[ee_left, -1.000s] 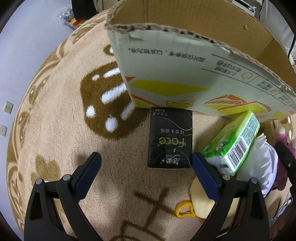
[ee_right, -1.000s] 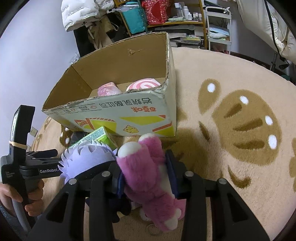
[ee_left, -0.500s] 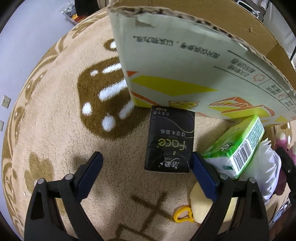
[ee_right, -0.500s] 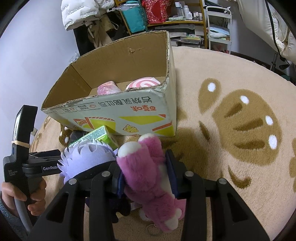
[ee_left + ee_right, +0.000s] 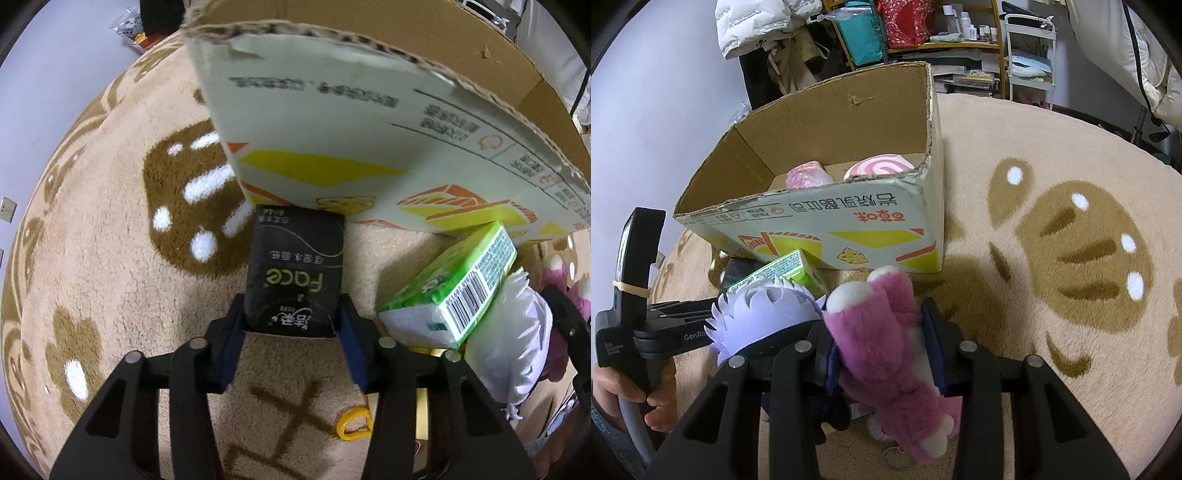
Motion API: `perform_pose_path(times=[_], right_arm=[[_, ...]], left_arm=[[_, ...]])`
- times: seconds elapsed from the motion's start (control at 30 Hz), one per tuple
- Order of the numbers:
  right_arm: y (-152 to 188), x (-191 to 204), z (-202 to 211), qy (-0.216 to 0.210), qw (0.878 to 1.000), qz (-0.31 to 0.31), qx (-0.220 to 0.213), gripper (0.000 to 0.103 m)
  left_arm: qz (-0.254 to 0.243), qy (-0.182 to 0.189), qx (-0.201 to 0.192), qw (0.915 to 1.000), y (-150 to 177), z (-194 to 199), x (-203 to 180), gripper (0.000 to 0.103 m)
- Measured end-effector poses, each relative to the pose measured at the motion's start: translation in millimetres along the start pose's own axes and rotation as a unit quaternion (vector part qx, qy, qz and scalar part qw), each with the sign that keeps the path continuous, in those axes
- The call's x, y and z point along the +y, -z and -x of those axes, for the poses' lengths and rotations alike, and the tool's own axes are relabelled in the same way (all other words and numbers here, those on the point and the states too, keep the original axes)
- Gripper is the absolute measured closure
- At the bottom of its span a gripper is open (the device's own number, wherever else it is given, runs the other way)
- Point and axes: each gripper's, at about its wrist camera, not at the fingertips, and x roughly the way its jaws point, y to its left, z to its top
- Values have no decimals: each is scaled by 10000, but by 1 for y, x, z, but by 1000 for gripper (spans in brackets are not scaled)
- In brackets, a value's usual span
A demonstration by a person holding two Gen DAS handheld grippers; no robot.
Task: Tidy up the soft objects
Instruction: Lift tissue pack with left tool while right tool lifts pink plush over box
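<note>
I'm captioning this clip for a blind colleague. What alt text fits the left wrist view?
The left gripper is closing its jaws around the near end of a black tissue pack lying on a beige patterned rug. The pack's far end meets a cardboard box; a green tissue pack leans to the right.

Beige rug [image 5: 1052, 155] with brown motifs, pale wall [image 5: 665, 110], cluttered shelves [image 5: 960, 40] behind.
</note>
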Motion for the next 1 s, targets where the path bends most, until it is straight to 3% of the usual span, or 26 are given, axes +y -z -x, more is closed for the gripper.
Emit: perform_pose_path(times=[0.6,1.0], right_arm=[[-5,-3,28,90,9987,-66,-491,67],[-4,4,78,-134,9916,-8,-1288,67]], left_arm=[[62,-156,-401,9991,22,38,1,58],[204,-402,-1259,9910,40,110,-2,58]])
